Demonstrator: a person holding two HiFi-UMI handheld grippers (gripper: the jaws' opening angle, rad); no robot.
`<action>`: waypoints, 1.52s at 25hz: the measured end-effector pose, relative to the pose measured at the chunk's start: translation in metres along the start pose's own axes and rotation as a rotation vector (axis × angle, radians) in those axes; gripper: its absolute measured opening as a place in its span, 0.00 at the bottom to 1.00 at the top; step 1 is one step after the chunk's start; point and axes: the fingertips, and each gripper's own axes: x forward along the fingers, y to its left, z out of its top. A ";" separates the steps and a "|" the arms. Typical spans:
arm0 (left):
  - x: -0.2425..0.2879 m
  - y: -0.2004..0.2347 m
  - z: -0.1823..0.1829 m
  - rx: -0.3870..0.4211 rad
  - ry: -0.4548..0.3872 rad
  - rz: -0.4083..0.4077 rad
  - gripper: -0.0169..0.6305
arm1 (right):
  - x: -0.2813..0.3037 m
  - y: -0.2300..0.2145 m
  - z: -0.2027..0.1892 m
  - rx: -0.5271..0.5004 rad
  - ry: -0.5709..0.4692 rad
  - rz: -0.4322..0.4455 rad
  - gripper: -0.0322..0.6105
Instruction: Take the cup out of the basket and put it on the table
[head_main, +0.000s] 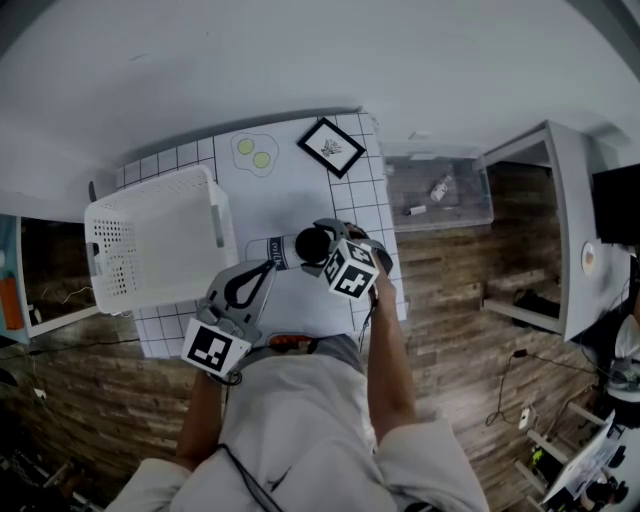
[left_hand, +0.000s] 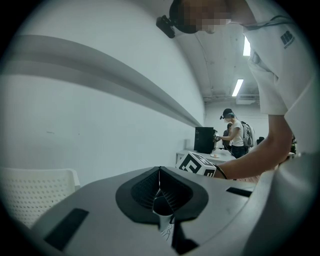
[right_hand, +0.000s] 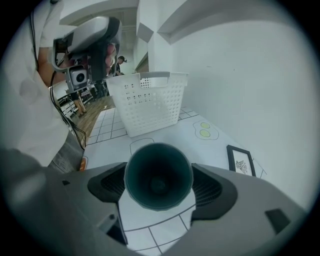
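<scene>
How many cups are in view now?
1. The cup is gripped in the right gripper, over the table beside the basket. Another could be hidden inside the basket.

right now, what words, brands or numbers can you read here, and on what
None reads clearly.
cup: dark lettering on its white side, too blurred to read
framed picture: small drawing, no legible words
shirt logo: dark mark, too small to read
</scene>
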 end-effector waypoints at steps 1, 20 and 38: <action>0.000 0.000 0.000 0.001 0.002 -0.001 0.04 | 0.000 0.000 0.001 0.004 -0.005 0.002 0.65; 0.002 -0.001 0.001 0.003 0.002 0.006 0.04 | 0.003 0.002 0.003 0.001 -0.007 -0.002 0.66; 0.002 -0.003 0.000 0.001 -0.002 -0.008 0.04 | 0.006 0.003 -0.011 0.040 0.031 -0.010 0.68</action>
